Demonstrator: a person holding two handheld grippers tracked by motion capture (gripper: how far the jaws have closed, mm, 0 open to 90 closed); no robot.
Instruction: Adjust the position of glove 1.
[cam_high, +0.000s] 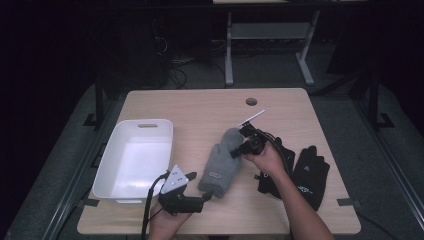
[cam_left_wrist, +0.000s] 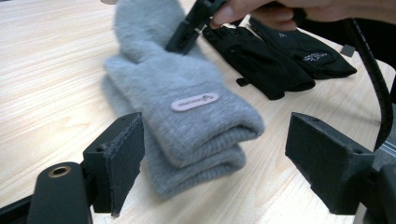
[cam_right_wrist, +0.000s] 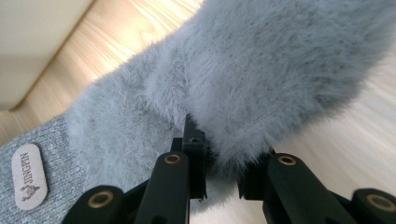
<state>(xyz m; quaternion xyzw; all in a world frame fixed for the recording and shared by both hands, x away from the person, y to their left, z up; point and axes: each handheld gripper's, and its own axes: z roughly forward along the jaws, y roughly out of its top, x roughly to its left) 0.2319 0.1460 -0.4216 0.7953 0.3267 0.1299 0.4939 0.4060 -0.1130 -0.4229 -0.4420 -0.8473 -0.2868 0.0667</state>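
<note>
A pair of fuzzy grey mittens (cam_high: 219, 162) lies stacked in the middle of the wooden table (cam_high: 200, 107), cuffs toward me. My right gripper (cam_high: 238, 148) is shut on the fluffy edge of the top mitten (cam_right_wrist: 261, 79) near its thumb; in the right gripper view its jaws (cam_right_wrist: 222, 156) pinch the fur. My left gripper (cam_high: 200, 186) stands open at the cuff end. In the left gripper view the ribbed cuffs (cam_left_wrist: 196, 121), with a small pink label, lie between and just beyond its wide-apart jaws (cam_left_wrist: 215, 144), untouched.
A white plastic bin (cam_high: 107, 155) stands at the left of the table, its pale wall (cam_right_wrist: 28, 42) also in the right gripper view. Two black gloves (cam_high: 310, 172) lie to the right of the mittens, beside my right hand (cam_high: 267, 157). A cable hole (cam_high: 251, 101) is at the back.
</note>
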